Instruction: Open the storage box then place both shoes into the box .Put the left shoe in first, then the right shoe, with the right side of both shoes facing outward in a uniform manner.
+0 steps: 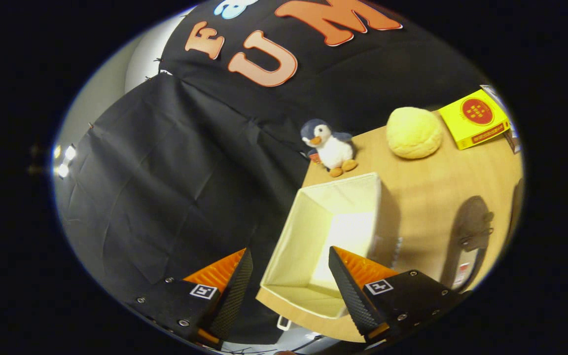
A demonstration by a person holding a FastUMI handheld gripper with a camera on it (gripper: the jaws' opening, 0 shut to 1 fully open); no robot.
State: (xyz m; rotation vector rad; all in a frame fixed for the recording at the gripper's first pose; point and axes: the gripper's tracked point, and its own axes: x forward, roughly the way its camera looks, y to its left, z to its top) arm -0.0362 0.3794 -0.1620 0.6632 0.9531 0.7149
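Observation:
A cream fabric storage box [308, 246] stands open on the wooden table [437, 197], near the table's edge; nothing shows inside it. My gripper [291, 254] hovers above the box with its fingers wide apart and nothing between them. One fingertip [336, 256] hangs over the box's inside, the other [244, 259] lies off the table over the black cloth. A shoe [471, 246] rests on the table beside the box, partly cut off and in shadow.
A penguin plush [331, 147] stands at the table's corner beyond the box. A yellow round plush [414, 132] and a yellow carton [474, 118] lie further back. The booth's black cloth wall drops away past the table's edge.

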